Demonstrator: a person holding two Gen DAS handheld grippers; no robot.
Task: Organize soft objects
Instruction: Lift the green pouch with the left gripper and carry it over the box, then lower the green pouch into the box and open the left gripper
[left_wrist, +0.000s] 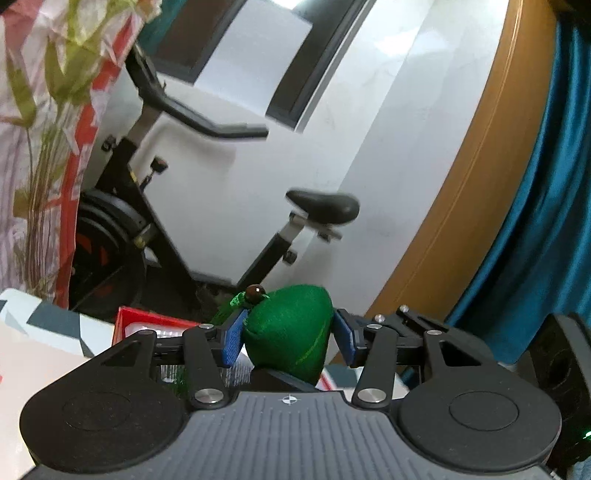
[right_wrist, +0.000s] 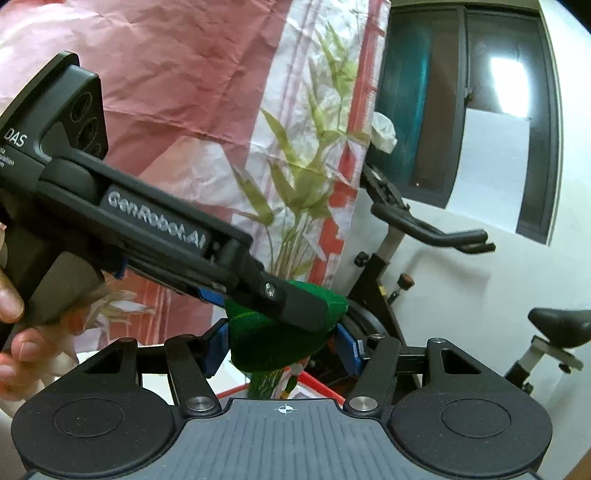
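Observation:
A green stuffed pouch (left_wrist: 291, 332) with a brown bead and a green tassel at its top sits between the blue pads of my left gripper (left_wrist: 288, 341), which is shut on it. In the right wrist view the same green pouch (right_wrist: 269, 350) lies between the blue pads of my right gripper (right_wrist: 282, 349), which touch its sides. The left gripper's black body (right_wrist: 147, 229) crosses that view from the left, its fingers over the pouch. Green tassel threads (right_wrist: 264, 384) hang below.
An exercise bike (left_wrist: 155, 221) stands ahead by the white wall, also seen in the right wrist view (right_wrist: 406, 258). A pink floral cloth (right_wrist: 184, 92) hangs at the left. A red box (left_wrist: 147, 325) and patterned surface (left_wrist: 44, 321) lie below. A teal curtain (left_wrist: 546, 184) hangs right.

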